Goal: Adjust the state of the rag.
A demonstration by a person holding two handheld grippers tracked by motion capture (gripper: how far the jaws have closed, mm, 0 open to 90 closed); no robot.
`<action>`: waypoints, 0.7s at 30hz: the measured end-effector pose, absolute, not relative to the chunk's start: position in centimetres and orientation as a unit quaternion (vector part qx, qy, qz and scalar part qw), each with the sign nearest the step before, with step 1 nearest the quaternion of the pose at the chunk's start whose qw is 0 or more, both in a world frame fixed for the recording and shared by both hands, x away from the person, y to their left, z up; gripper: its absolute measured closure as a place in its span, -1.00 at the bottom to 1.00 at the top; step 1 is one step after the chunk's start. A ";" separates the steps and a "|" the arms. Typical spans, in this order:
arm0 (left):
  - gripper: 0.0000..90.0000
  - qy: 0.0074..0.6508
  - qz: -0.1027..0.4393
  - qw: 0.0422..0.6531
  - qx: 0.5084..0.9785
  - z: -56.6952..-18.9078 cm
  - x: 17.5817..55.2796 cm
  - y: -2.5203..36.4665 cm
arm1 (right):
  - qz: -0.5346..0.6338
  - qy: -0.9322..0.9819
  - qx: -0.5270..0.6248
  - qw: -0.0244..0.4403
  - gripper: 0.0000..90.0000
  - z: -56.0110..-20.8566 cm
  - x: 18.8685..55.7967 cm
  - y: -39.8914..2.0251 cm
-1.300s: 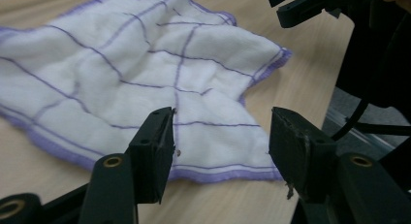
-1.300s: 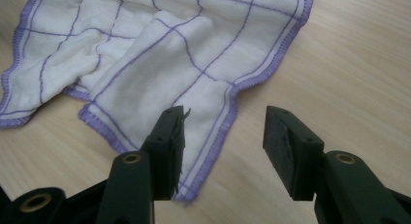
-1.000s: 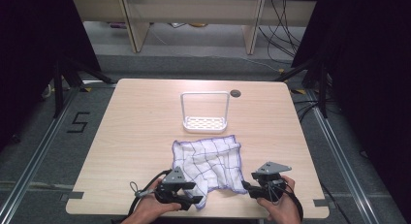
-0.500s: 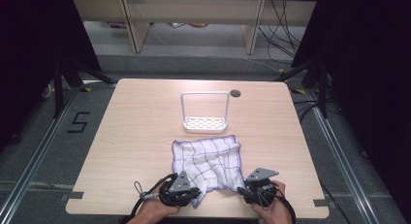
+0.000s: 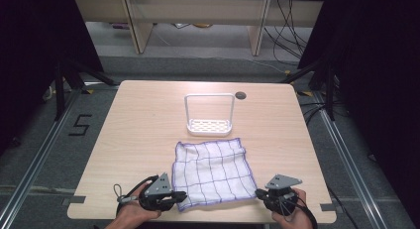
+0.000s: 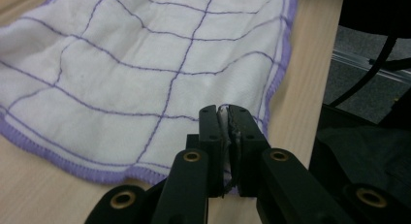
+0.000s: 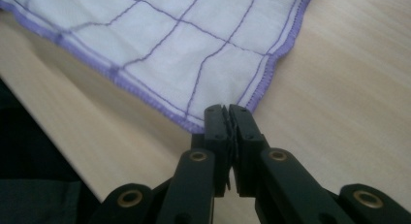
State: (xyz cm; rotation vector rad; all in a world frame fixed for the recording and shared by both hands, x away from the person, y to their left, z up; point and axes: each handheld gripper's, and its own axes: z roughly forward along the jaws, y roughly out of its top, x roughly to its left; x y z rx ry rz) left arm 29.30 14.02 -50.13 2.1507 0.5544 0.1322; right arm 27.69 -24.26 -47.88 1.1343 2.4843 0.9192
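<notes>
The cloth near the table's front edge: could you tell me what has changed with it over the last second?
Both hand-held grippers, left and right, have just closed on the cloth's two near corners, which they now pinch. The cloth lies flatter, more spread. The white rack behind it kept its place.

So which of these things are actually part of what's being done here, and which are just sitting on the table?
In use:
- cloth, white with purple grid lines
- left gripper, shut on the cloth's near corner
- right gripper, shut on the other near corner

Lying about:
- white rack, beyond the cloth, apart from it
- dark round spot by the table's far edge
</notes>
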 end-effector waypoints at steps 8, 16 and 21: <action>0.85 0.212 0.055 0.423 0.879 -50.7 29.1 14.6 | 0.287 0.875 0.373 0.113 0.92 -48.2 25.1 -22.6; 0.30 0.262 0.059 0.436 0.859 -50.2 30.0 15.9 | 0.326 0.841 0.409 0.137 0.08 -47.8 26.5 -23.0; 0.13 0.292 0.101 0.458 0.834 -48.9 33.7 17.3 | 0.354 0.832 0.395 0.162 0.01 -47.0 30.0 -23.0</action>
